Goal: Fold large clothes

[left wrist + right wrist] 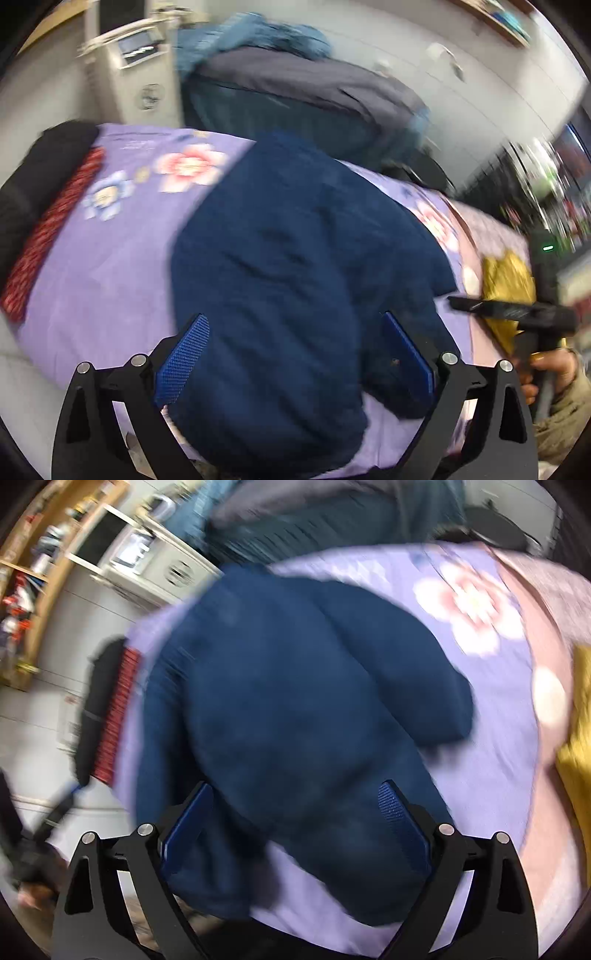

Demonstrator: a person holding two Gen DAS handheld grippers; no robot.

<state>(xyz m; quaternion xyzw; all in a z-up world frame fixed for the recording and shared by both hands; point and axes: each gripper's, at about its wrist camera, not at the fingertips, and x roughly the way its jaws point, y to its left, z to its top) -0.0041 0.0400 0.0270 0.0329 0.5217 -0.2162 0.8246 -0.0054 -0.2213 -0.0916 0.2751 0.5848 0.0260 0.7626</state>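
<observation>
1. A navy blue fleece garment point(295, 258) lies in a rumpled heap on a bed covered by a lilac floral sheet point(99, 266); in the right wrist view the same garment point(295, 701) fills the middle of the picture, one lobe of it (perhaps a sleeve or a hood, the blur hides which) bulging toward the printed flowers.

2. The left gripper point(295, 354) stands released, its blue-padded jaws spread wide over the near edge of the cloth; the pads do not appear to press on it.

3. The right gripper point(295, 823) is likewise released, jaws wide apart above the near hem, and nothing seems pinched between them.

4. Off to the side in the left wrist view, the other tool's black body shows beside a yellow cloth point(509, 280), with a person's hand point(550, 369) on its handle.

5. A dark pile of other clothing point(295, 88) sits beyond the bed, and a black-and-red item point(55, 229) lies at the sheet's far edge.

6. Judged from this, the step in hand is the opening approach: the garment is not yet spread or folded.

7. The next move probably calls for each gripper to close on a separate edge or corner, then lift and draw the cloth flat, as bunched fleece could slip or bring extra layers along.
</observation>
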